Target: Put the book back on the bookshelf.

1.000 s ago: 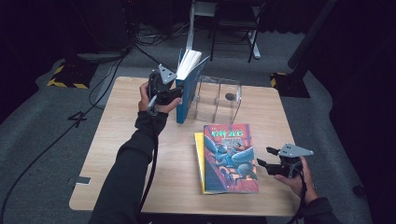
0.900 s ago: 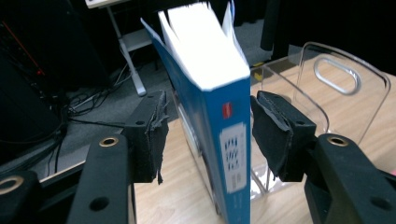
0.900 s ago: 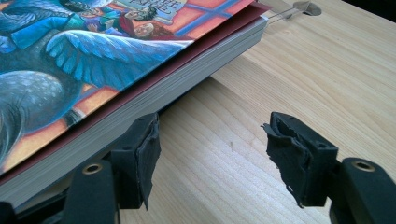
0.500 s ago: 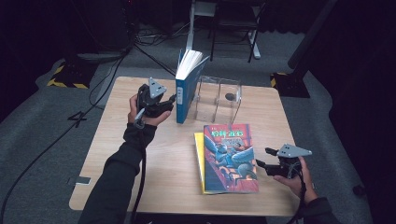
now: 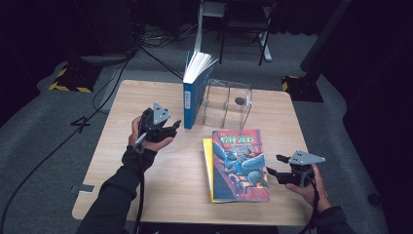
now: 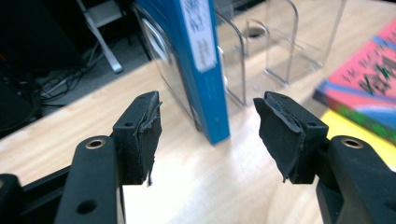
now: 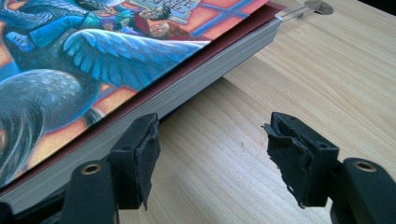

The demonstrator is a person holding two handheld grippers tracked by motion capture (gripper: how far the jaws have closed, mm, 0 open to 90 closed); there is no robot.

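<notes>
Books are the business here: a blue book (image 5: 194,92) stands upright near the tabletop's far edge, leaning against a clear rack (image 5: 228,101), its pages fanned at the top. The left gripper (image 5: 171,126) sits just short of the spine, jaws wide apart and holding nothing; in the left gripper view the blue book (image 6: 196,70) stands squarely between the pads (image 6: 144,135) but beyond them. Toward the near right corner a picture book (image 5: 239,163) lies flat on a yellow book (image 5: 208,168), and the right gripper (image 5: 272,171) waits at its right edge, also wide open and empty (its left pad (image 7: 140,154) looks almost against the page block).

My worry is the upright one. It looks propped more than seated, so a nudge from a pad, or a pinch too low on the spine, could tip it over or shove the rack back. The right gripper could push the picture book askew on the one beneath.

The spine carries a white label (image 6: 198,32), too blurred to read; the cover lettering is unreadable too.
</notes>
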